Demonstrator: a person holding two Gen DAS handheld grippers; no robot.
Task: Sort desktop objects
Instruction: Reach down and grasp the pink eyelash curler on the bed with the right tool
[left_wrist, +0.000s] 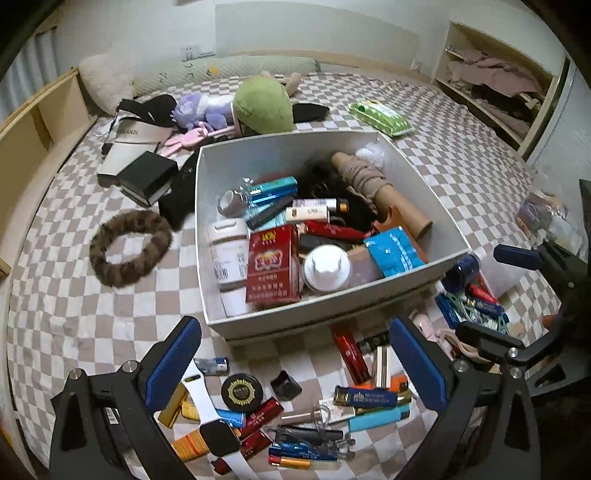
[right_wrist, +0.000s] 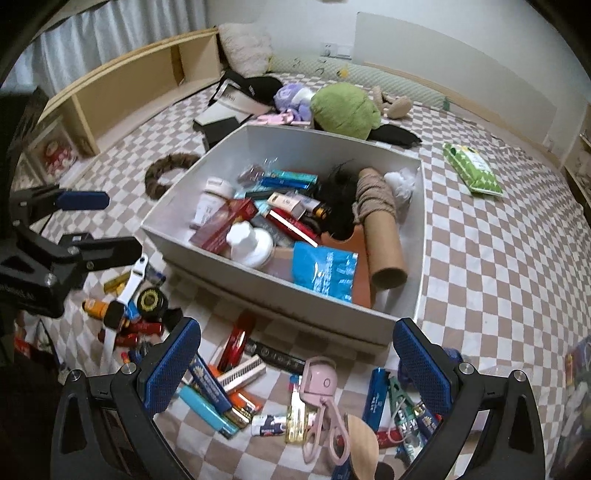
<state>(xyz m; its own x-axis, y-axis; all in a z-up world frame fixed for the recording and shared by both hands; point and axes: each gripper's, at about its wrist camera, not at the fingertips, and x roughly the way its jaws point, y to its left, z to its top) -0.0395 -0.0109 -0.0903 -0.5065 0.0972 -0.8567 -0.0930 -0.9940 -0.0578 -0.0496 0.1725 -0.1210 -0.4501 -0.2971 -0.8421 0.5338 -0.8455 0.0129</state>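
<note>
Both hand-held grippers (left_wrist: 295, 363) (right_wrist: 297, 360) spread wide, hovering before box (left_wrist: 448, 216).

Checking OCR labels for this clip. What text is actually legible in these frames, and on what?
"...LANDI": partial, on the grey-white paper bag on the bed, left wrist view.
Red cigarette pack in the grey box: Chinese characters and gold emblem, too blurred to read.
White bottle: label and barcode, too small.
Blue lighter: gold print, unreadable.
Round black tin: gold crest, unreadable.
Green wipes pack: label blurred.
</note>
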